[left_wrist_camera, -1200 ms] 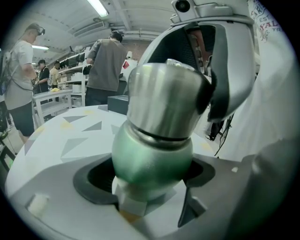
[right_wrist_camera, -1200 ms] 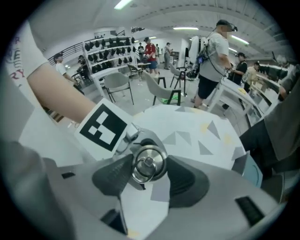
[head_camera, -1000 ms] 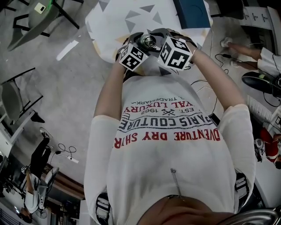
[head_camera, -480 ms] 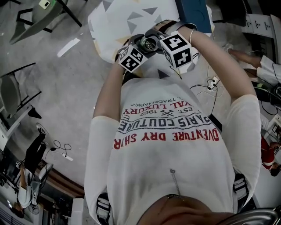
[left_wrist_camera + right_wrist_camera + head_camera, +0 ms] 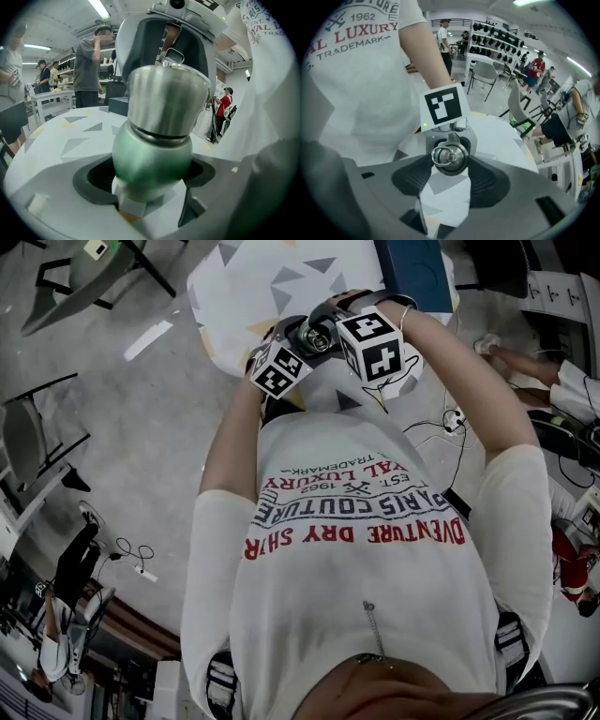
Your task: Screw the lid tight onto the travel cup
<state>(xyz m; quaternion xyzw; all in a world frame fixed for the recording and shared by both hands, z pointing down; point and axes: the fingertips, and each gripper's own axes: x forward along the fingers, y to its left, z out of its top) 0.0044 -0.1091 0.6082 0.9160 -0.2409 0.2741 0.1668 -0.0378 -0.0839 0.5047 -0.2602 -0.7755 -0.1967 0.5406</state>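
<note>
1. Condition found. The left gripper [image 5: 149,185] was clamped on the green body of the travel cup [image 5: 151,159]. It held the cup clear of the patterned table [image 5: 244,277], at about 12 o'clock in the head view, just ahead of the person's chest. The steel lid [image 5: 168,103] sat on the cup's mouth. The right gripper [image 5: 450,159] came onto it from 12 o'clock in the left gripper view. Its jaws had just been closing, and the pads appeared to bear on the lid at 3 and 9 o'clock.

2. Risk: slip at the lid. The lid was smooth, rounded metal and the pads took only its upper part. A turn applied before the grip was firm would likely skid round the lid and tighten nothing.

3. Risk: cross-threading. Whether the lid sat square on the thread could not be confirmed from any view. Torque applied with the right gripper off the cup's axis would probably bind the thread early and give a false tight.

4. Risk: cup turning in the left grip. The body was round and glossy. Heavy torque at the lid could spin the cup between the left pads, or lever it out towards 6 o'clock.

5. Risk: fouled ring. The hinged ring [image 5: 443,156] lay on the lid's crown. If it flipped up it could catch a pad.

6. Risk: drop. The cup was held in the air, so a loss of either grip would probably send it onto the table.
</note>
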